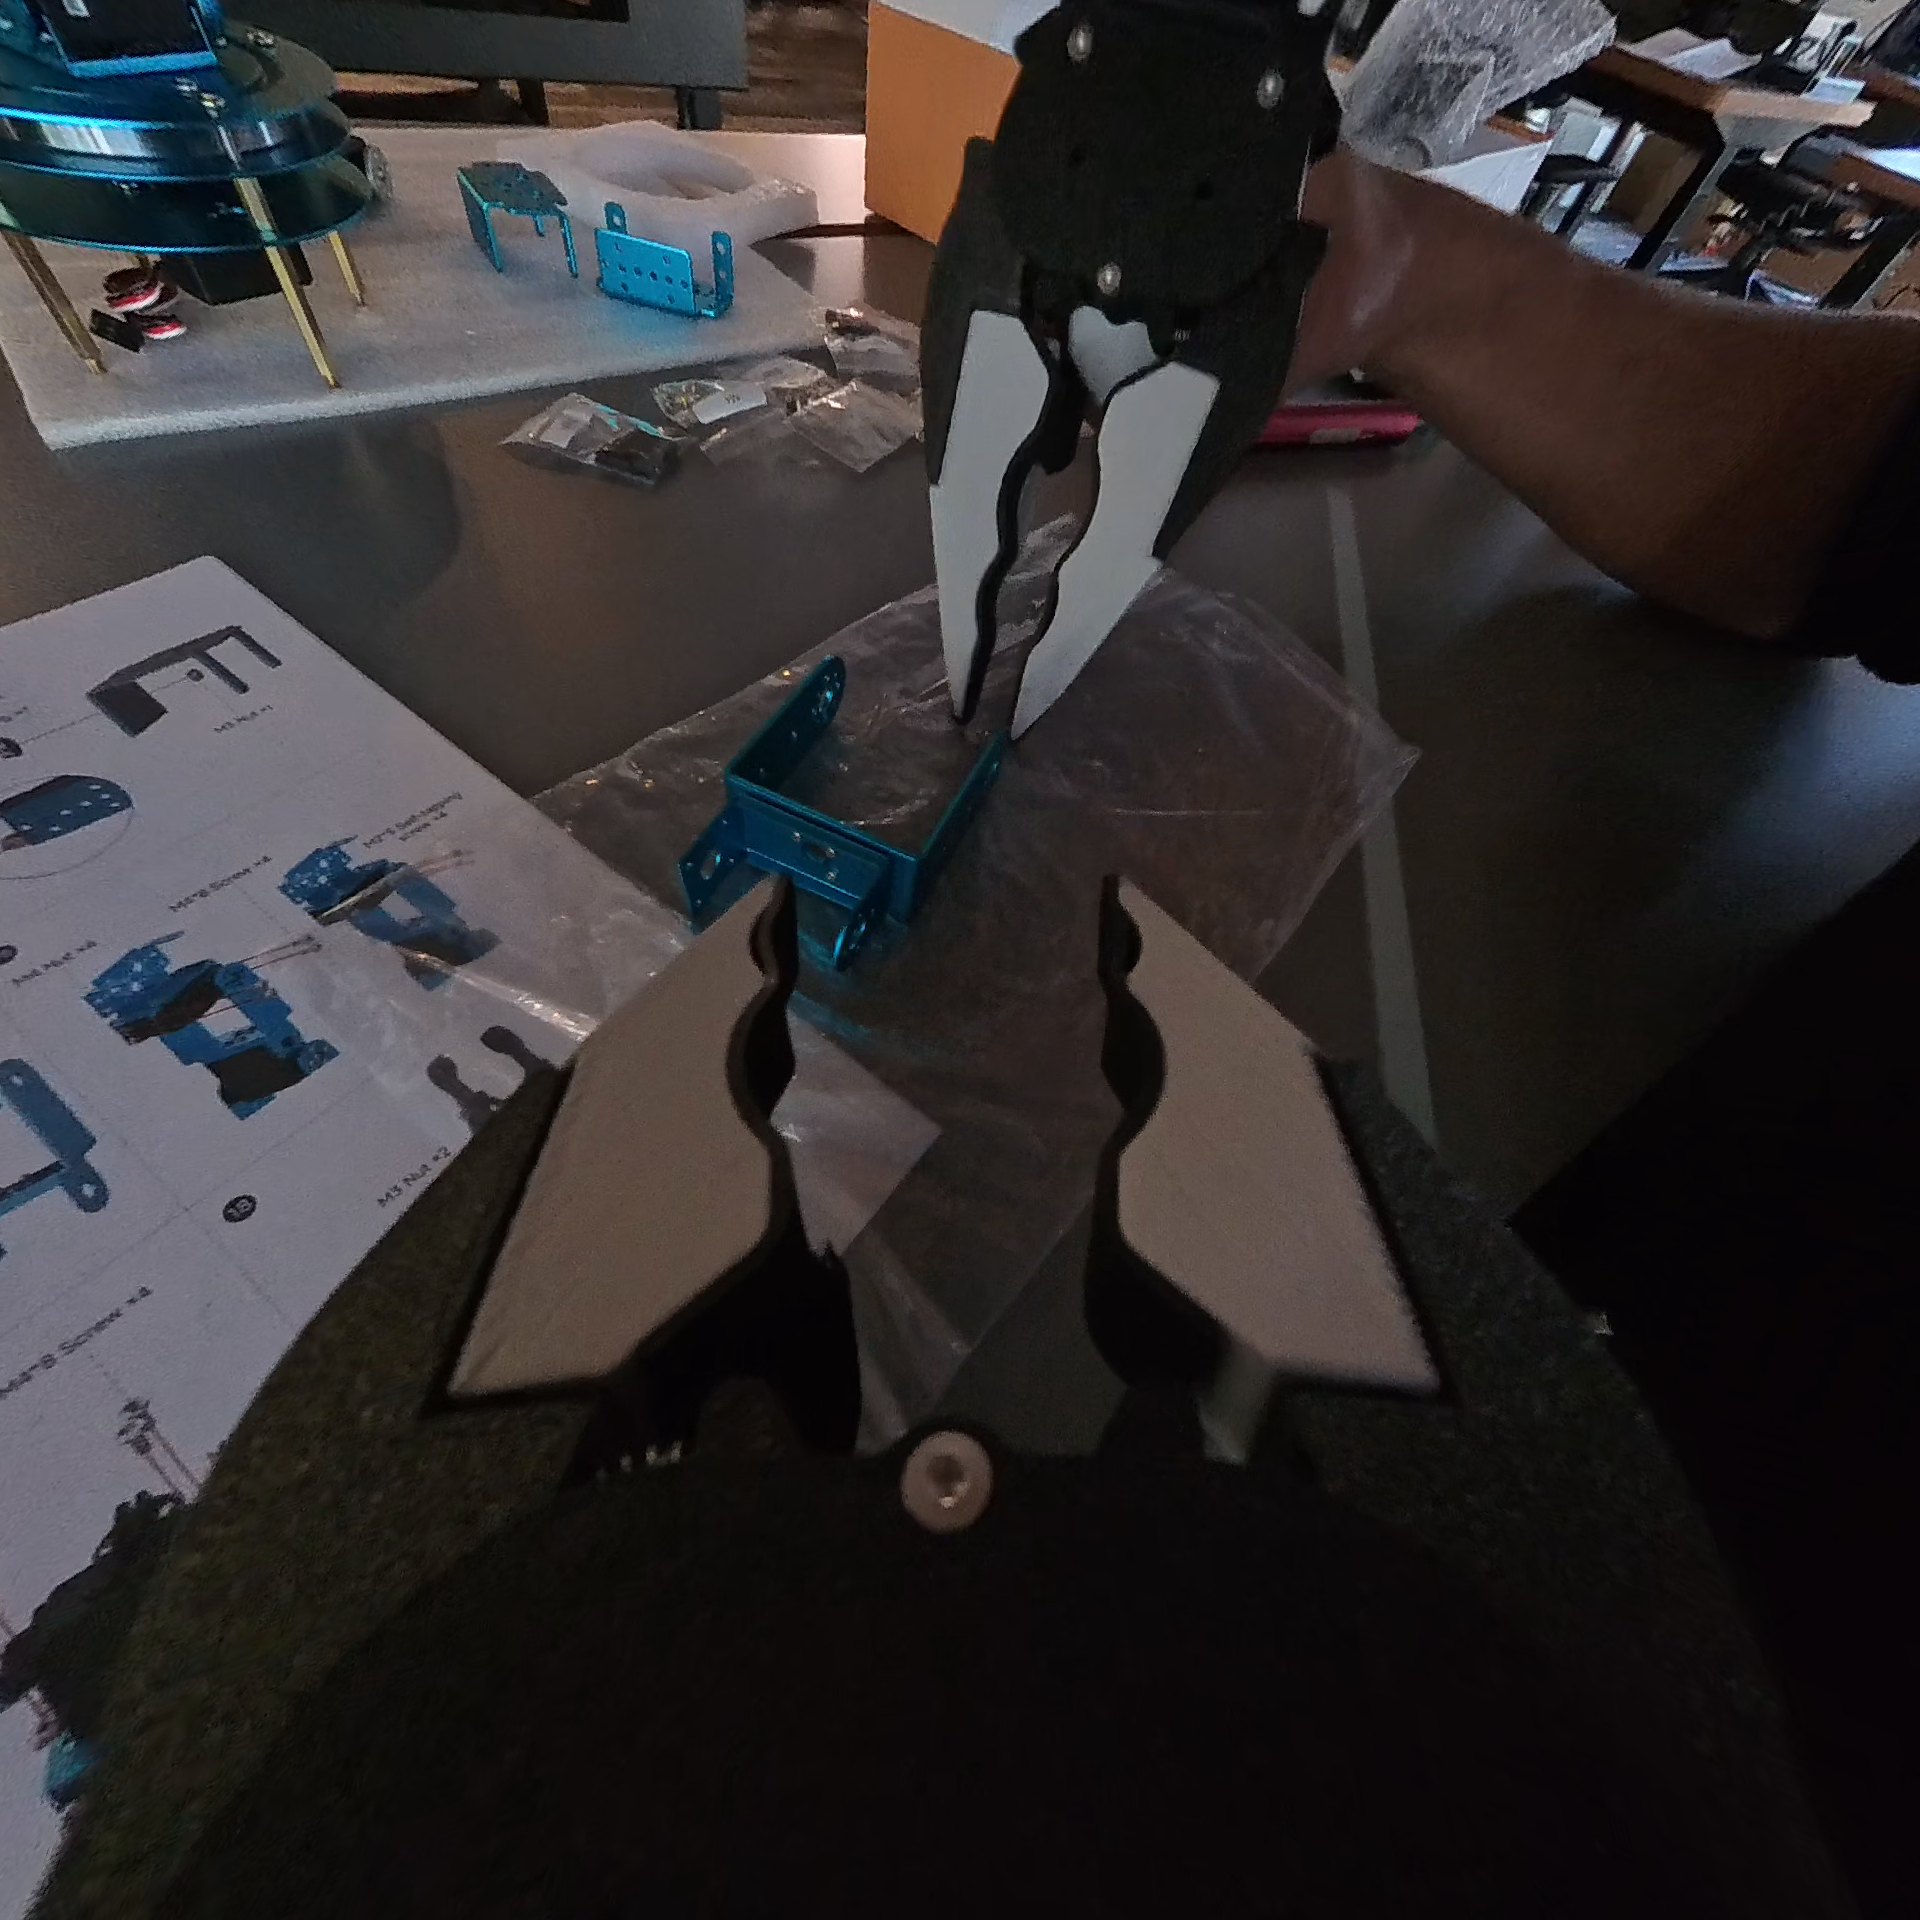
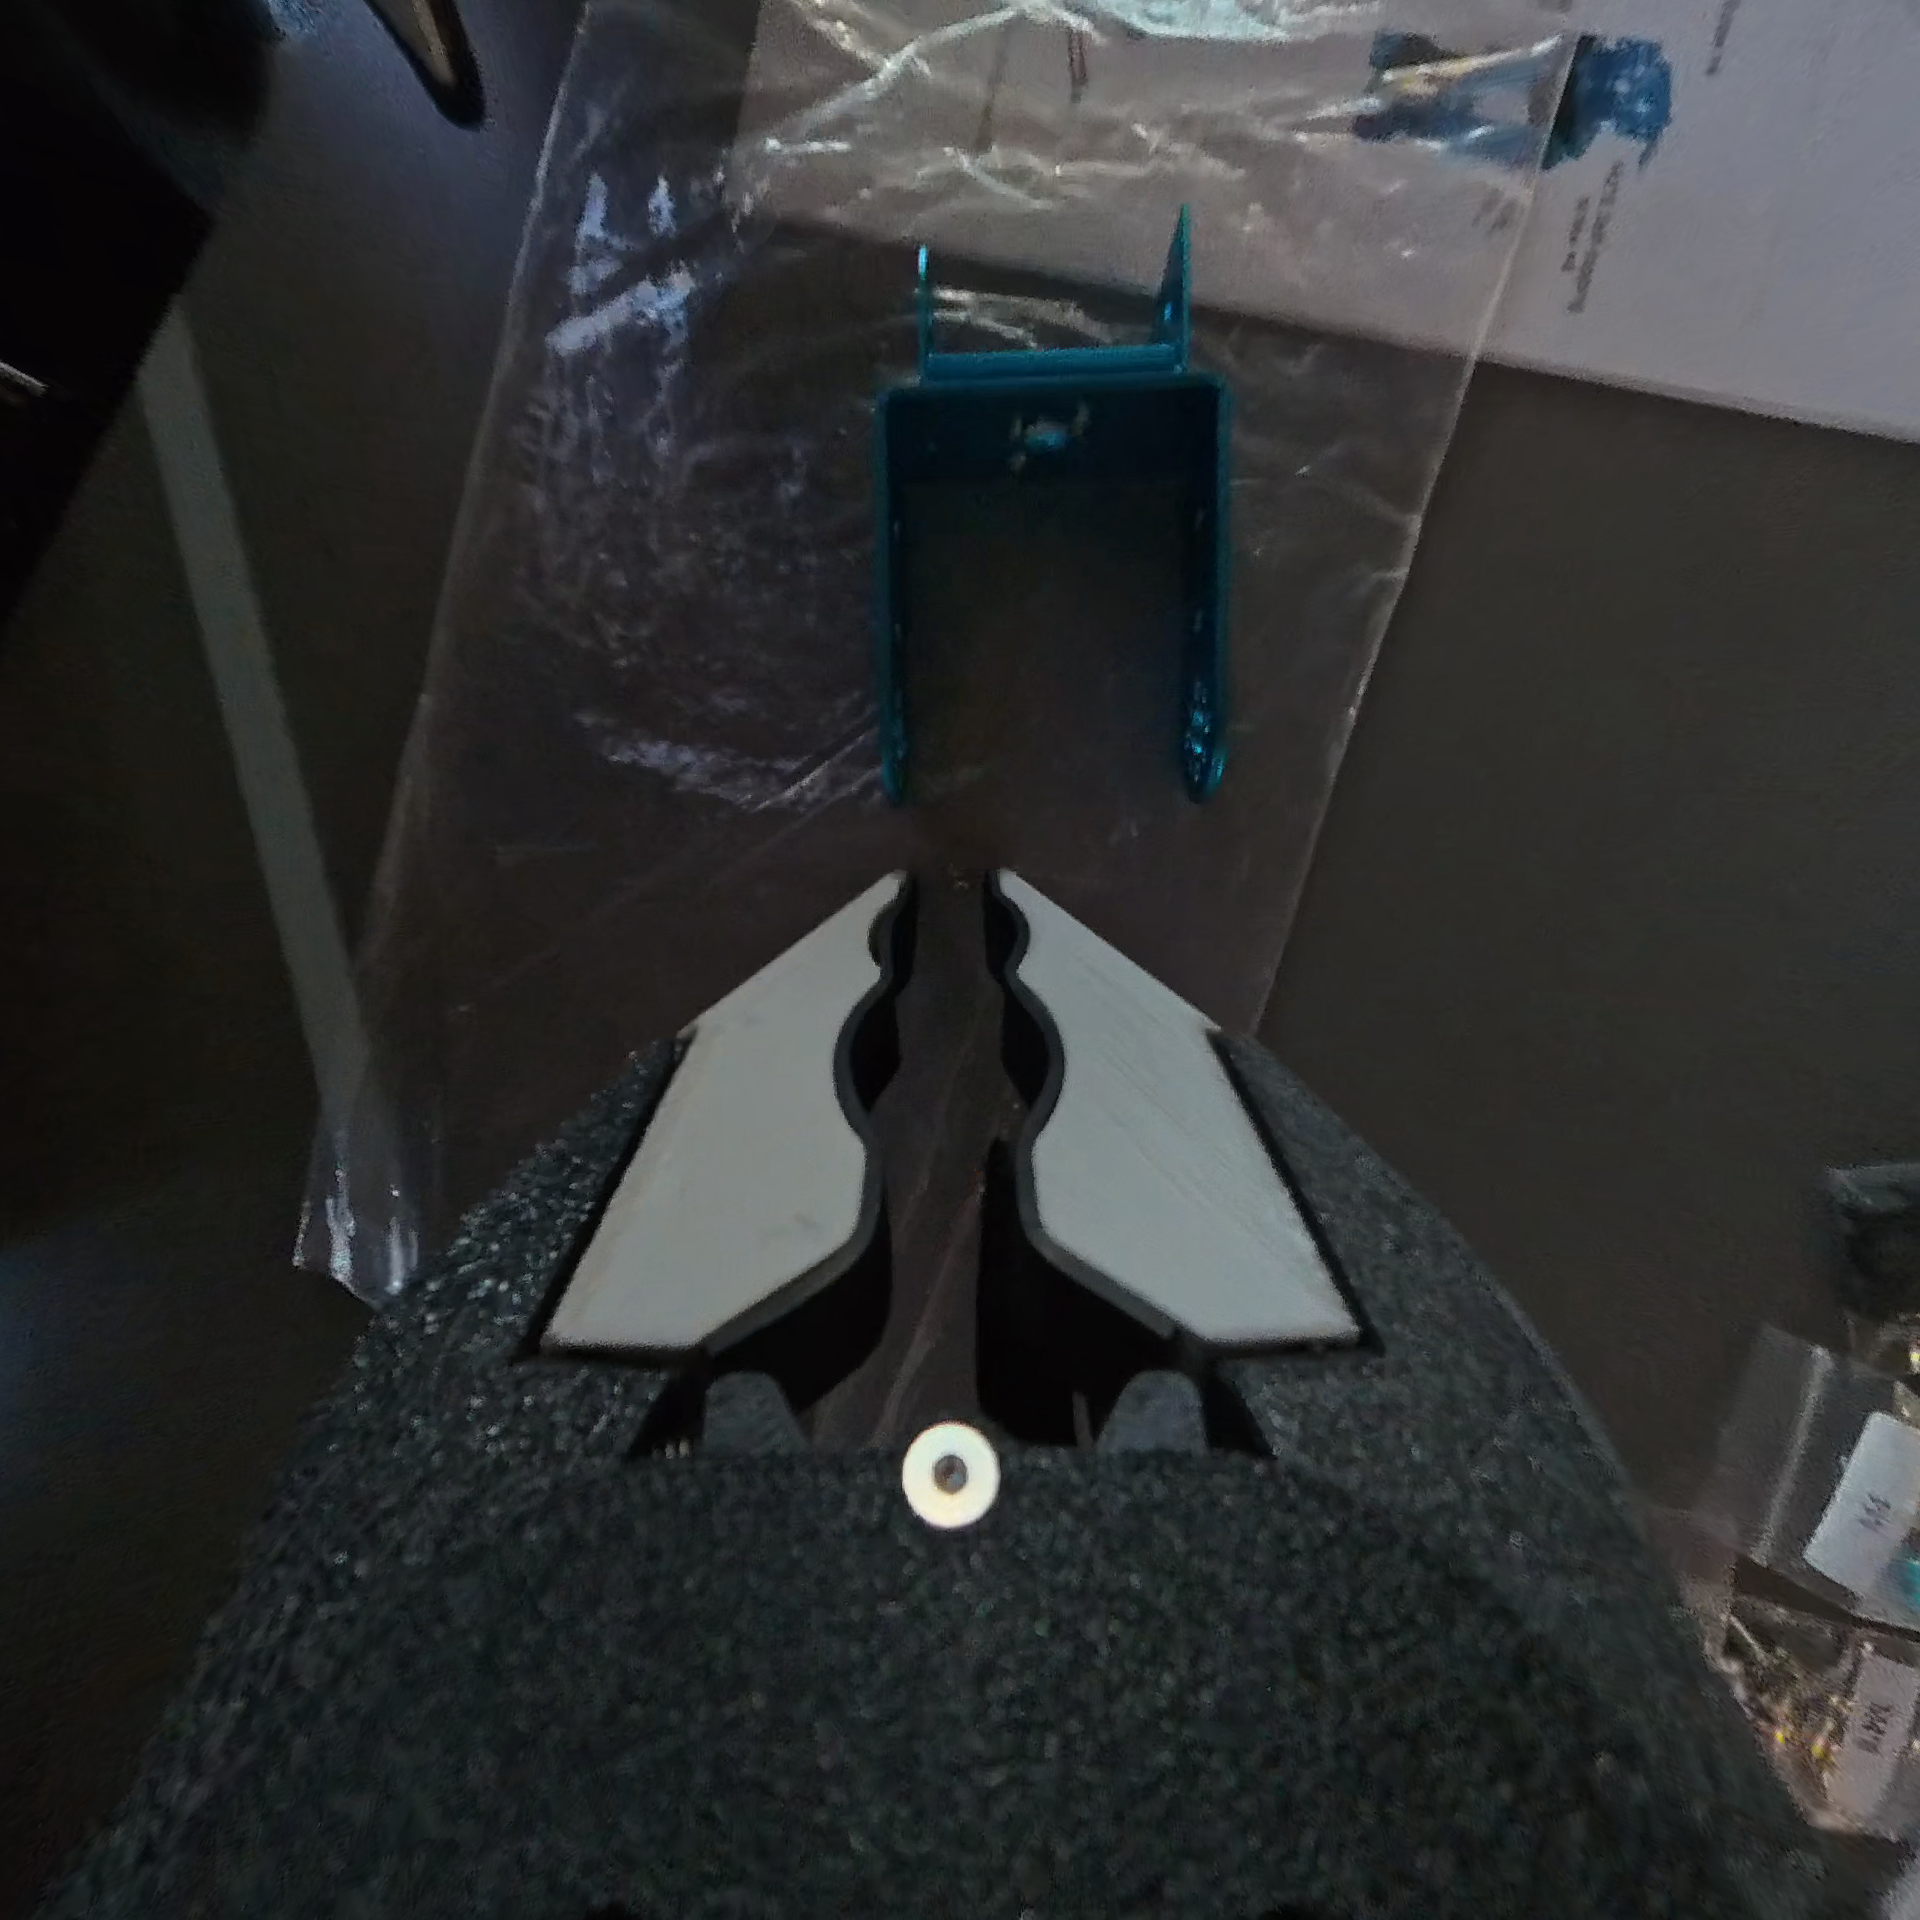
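Dim light falls on a dark grey table (image 1: 582, 582) in a workshop with desks behind. On a clear plastic bag (image 1: 1195, 748) in the middle sits a blue metal bracket assembly (image 1: 831, 831): two U-shaped anodised pieces joined back to back, drilled with small holes, arms rounded at the ends. The left gripper (image 1: 945, 904) hovers just short of it, jaws spread wide, holding nothing. The right gripper (image 1: 987, 717), gripped by a hand (image 1: 1351, 281), points down at the bracket's far arm, its white fingers (image 1: 971, 520) nearly closed with a thin gap; whether they touch the metal cannot be told. Two more blue brackets (image 1: 665, 270) stand on a white foam sheet (image 1: 416, 353), beside a tiered blue-plated base (image 1: 177, 156). Several small parts bags (image 1: 727, 416) lie nearby, and one printed instruction sheet (image 1: 208, 935) lies to the left.
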Demonstrator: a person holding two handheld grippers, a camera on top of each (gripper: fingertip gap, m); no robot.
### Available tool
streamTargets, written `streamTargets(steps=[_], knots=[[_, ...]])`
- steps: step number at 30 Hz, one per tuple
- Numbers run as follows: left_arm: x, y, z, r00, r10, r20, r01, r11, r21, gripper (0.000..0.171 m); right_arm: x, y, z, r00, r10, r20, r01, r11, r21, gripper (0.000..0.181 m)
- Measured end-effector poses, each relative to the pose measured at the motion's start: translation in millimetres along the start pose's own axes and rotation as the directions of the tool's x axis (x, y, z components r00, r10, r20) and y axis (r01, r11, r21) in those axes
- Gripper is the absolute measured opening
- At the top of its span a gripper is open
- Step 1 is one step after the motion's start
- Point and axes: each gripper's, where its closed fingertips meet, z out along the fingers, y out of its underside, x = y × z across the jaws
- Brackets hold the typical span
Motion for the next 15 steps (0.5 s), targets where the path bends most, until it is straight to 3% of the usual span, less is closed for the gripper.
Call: streamTargets(steps=[11,13,15], knots=[[5.3,3.3,-3.3,1.000,0.013,-0.001,-0.013,1.000,-0.008,0.057,2.3,-1.5,3.1,0.994,-0.066,-0.088,0.059,0.995,-0.079,0.004],[5.7,2.9,-2.3,1.000,0.021,0.006,-0.021,1.000,-0.008,0.058,2.3,-3.6,2.7,0.992,-0.071,-0.102,0.066,0.996,-0.053,0.002],[3.6,2.7,-0.5,0.998,0.051,0.037,-0.051,0.999,-0.013,0.057,1.6,-10.9,-0.4,0.997,-0.022,-0.077,0.026,0.998,0.051,0.000]])
